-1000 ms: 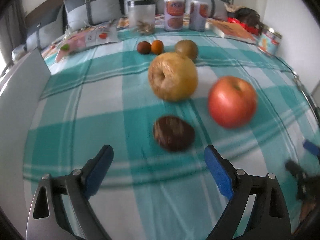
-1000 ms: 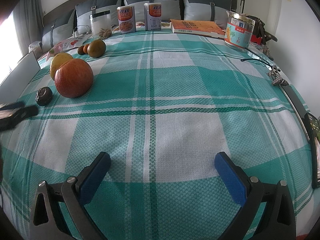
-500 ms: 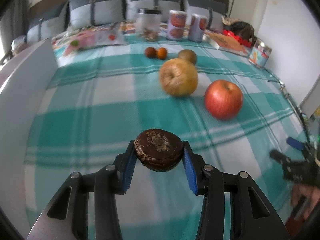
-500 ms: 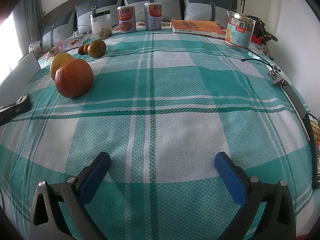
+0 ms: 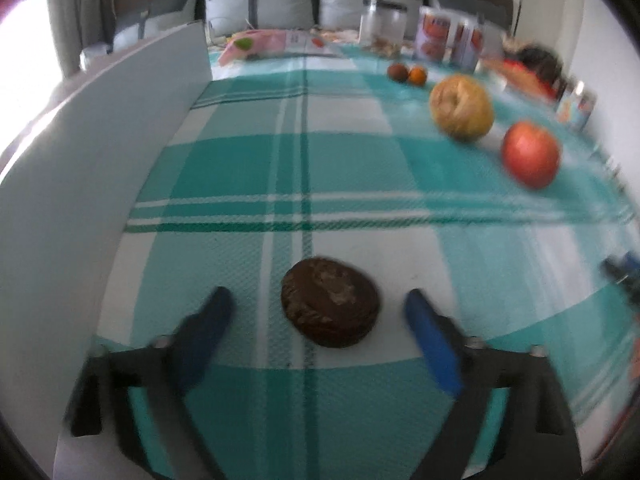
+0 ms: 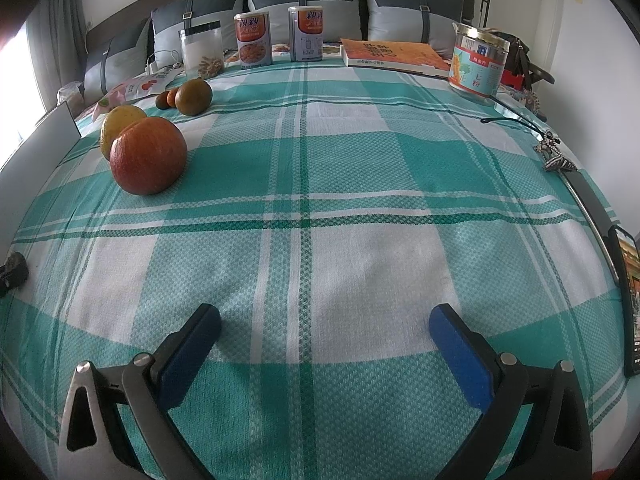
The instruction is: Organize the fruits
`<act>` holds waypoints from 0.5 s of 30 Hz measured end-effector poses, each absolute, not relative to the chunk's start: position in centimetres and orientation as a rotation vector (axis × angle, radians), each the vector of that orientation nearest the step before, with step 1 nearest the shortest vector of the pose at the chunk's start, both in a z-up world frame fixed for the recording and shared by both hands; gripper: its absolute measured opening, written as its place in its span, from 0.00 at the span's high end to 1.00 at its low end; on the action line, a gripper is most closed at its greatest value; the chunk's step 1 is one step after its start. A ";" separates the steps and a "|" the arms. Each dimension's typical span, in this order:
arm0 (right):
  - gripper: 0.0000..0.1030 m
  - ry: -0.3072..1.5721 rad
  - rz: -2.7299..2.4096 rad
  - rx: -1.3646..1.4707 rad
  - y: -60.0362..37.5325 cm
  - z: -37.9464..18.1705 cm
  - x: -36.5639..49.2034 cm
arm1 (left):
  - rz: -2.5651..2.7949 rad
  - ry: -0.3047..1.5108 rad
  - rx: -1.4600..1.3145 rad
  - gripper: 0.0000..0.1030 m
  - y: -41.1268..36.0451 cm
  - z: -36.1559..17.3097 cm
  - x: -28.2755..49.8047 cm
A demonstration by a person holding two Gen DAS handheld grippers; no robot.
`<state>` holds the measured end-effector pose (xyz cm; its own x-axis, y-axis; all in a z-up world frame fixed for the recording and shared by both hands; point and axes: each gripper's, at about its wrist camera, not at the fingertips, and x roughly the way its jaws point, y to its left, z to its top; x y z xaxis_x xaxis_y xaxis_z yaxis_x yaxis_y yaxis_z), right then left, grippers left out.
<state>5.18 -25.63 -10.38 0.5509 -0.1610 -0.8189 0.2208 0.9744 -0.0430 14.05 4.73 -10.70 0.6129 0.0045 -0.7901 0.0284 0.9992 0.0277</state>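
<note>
Half a second ago the left gripper (image 5: 318, 310) was clamped on the dark brown flat fruit (image 5: 330, 306); its jaws have just been opening and now stand apart, the fruit lying untouched between them on the green checked cloth (image 5: 248, 168), beside the white board (image 5: 80, 184) at 9 o'clock. The yellow apple (image 5: 461, 106) and red apple (image 5: 530, 153) sit at 1 to 2 o'clock. A clear jar (image 6: 202, 53) at the far edge holds a few pale snack pieces. The right gripper (image 6: 325, 330) has stayed put, tilted down over bare cloth, jaws wide apart.
</note>
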 end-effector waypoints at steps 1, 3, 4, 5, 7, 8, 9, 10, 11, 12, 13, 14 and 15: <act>0.00 0.961 -0.226 0.068 -25.6 -10.4 5.2 | -0.009 0.912 0.038 0.08 4.8 -10.6 14.0; 0.00 0.961 -0.226 0.068 -25.6 -10.4 5.2 | -0.005 0.918 0.016 0.07 5.3 -10.7 14.1; 0.00 0.961 -0.226 0.068 -25.6 -10.4 5.2 | -0.005 0.918 0.016 0.07 5.4 -10.8 14.2; 0.00 0.962 -0.226 0.068 -25.6 -10.4 5.2 | -0.002 0.917 0.020 0.06 5.4 -10.8 14.1; 0.00 0.962 -0.225 0.068 -25.7 -10.4 5.2 | 0.001 0.918 0.018 0.05 5.4 -10.8 14.1; 0.00 0.962 -0.225 0.068 -25.7 -10.4 5.2 | 0.002 0.918 0.015 0.05 5.5 -10.8 14.2; 0.00 0.961 -0.225 0.068 -25.6 -10.4 5.2 | 0.002 0.918 0.016 0.05 5.4 -10.8 14.1; 0.00 0.960 -0.226 0.070 -25.7 -10.4 5.2 | 0.003 0.918 0.016 0.05 5.5 -10.8 14.1; 0.00 0.960 -0.227 0.072 -25.7 -10.4 5.1 | 0.003 0.918 0.015 0.05 5.5 -10.8 14.1; 0.00 0.953 -0.229 0.082 -25.6 -10.3 5.1 | 0.003 0.918 0.015 0.05 5.5 -10.8 14.2; 0.00 0.937 -0.215 0.117 -25.5 -10.0 5.0 | 0.002 0.917 0.015 0.05 5.4 -10.8 14.1; 0.00 0.904 -0.173 0.189 -25.3 -9.6 5.1 | 0.002 0.917 0.015 0.05 5.4 -10.8 14.1; 0.00 0.879 -0.137 0.238 -25.0 -9.2 5.4 | 0.002 0.917 0.015 0.05 5.5 -10.8 14.1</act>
